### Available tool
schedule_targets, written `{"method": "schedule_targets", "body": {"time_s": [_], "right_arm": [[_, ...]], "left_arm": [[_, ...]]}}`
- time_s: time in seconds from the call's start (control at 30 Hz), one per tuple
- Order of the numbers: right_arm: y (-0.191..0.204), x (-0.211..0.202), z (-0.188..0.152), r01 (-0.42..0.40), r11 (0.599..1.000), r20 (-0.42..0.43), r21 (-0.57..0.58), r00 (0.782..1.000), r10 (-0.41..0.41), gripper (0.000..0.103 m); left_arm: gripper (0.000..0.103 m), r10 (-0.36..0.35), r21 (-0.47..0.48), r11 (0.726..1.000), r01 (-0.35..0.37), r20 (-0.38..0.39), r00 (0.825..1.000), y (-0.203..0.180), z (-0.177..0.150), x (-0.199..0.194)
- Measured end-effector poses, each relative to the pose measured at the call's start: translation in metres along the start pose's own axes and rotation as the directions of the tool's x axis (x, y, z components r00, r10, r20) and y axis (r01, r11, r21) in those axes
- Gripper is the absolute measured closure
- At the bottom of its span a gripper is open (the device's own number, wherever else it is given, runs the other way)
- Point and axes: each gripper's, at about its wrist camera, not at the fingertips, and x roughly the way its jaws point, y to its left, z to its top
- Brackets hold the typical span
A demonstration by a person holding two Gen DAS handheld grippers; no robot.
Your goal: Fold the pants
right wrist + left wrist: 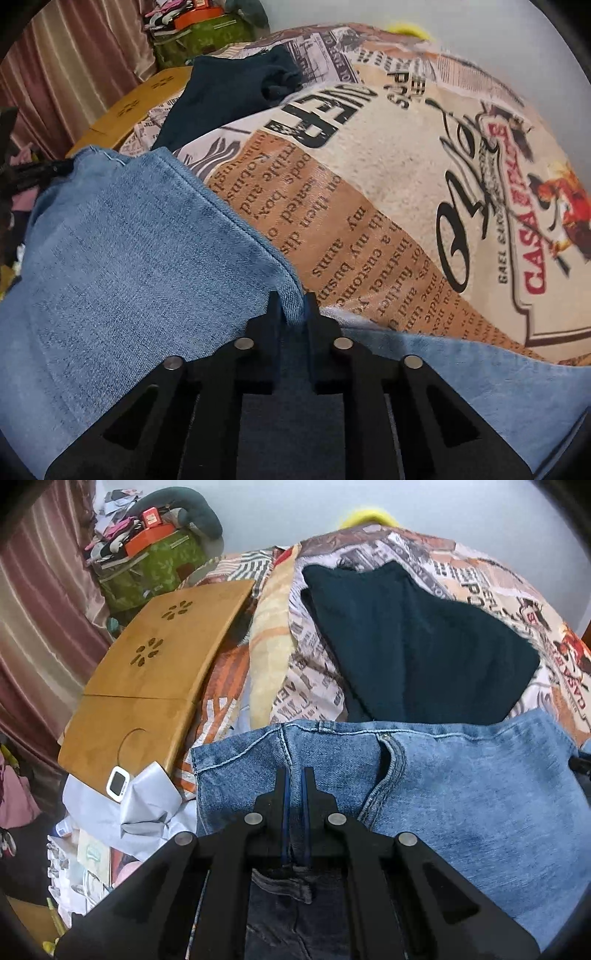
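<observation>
Light blue jeans (461,794) lie across a bed covered in a newspaper-print blanket (314,664). In the left wrist view my left gripper (295,775) is shut on the jeans at a stitched seam near the waistband, with denim pinched between its black fingers. The right wrist view shows the same jeans (129,258) spread to the left, and my right gripper (293,299) is shut on their hemmed edge, a fold of denim caught between the pads. A darker part of the jeans hangs beneath both grippers.
A dark teal garment (417,646) lies on the blanket beyond the jeans. A wooden lap tray (155,672) sits at the left, with a small white device (117,784) and grey cloth by it. Piled bags and clutter (147,554) stand by a pink curtain (40,627).
</observation>
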Motion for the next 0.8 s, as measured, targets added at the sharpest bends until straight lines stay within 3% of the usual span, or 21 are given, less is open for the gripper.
{"method": "schedule_targets", "body": {"time_s": [0.1,0.27,0.57,0.8], "right_arm": [[0.007,-0.013,0.000,0.056,0.998,0.040,-0.021,0.998,-0.055,0.096],[0.009,-0.066,-0.003,0.044,0.999,0.123,-0.002,0.991,-0.044,0.097],[0.059,-0.142,-0.038,0.047,0.998,0.221,-0.039,0.975,-0.037,0.097],[0.091,-0.169,-0.075,0.047,0.995,0.227,-0.090,0.974,-0.025,0.097]], "left_arm": [[0.099,-0.004,0.010,1.000,0.004,0.039,0.999,0.004,0.005,-0.025],[0.099,-0.045,0.008,0.999,0.045,0.090,0.995,0.017,0.003,-0.076],[0.099,-0.071,0.008,0.997,0.071,0.103,0.992,0.036,-0.058,-0.143],[0.099,-0.087,-0.005,0.996,0.087,0.056,0.995,0.043,-0.112,-0.165]]}}
